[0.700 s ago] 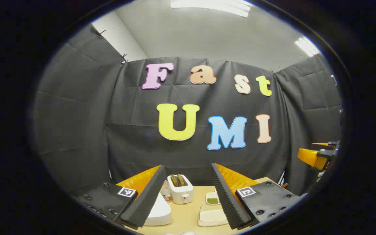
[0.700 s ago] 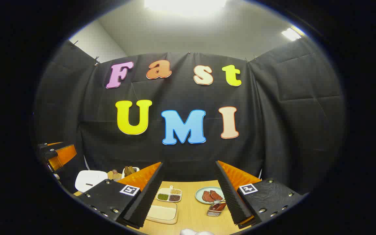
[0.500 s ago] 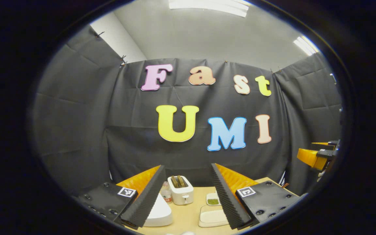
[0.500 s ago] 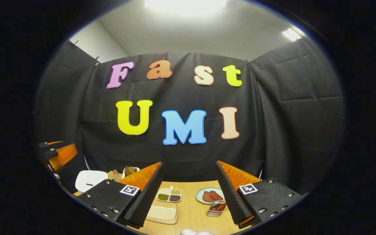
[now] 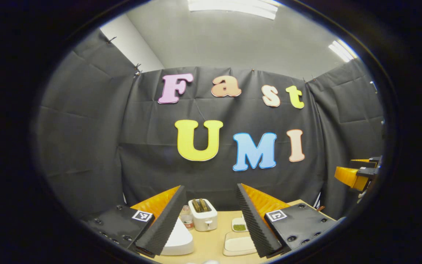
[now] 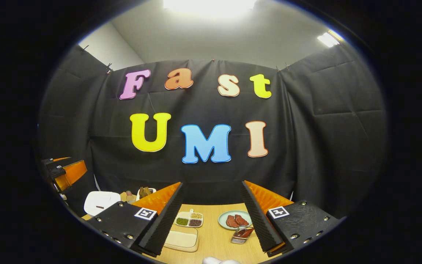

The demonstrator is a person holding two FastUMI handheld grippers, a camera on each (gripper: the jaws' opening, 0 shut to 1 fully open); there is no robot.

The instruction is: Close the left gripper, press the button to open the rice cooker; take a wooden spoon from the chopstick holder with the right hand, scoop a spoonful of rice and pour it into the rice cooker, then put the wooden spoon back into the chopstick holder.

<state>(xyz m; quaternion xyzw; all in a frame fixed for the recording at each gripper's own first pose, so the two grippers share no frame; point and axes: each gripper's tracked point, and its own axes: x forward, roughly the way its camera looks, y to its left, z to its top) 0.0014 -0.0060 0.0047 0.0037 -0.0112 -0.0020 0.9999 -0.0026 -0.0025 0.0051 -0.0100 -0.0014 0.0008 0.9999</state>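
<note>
The left gripper [image 5: 208, 220] is held with jaws spread, nothing between them, above the table [image 5: 211, 244]. Past its fingers one white rice cooker [image 5: 177, 238] is seen at the left, its lid down and its narrower end pointing toward the back wall, beside one bottle [image 5: 186, 217] and one toaster [image 5: 203, 214]. The right gripper [image 6: 211, 216] is likewise spread and empty; beyond it lie one board [image 6: 181, 239], one three-part dish [image 6: 189, 219], one plate [image 6: 223, 217] bearing two meat pieces [image 6: 236, 220].
</note>
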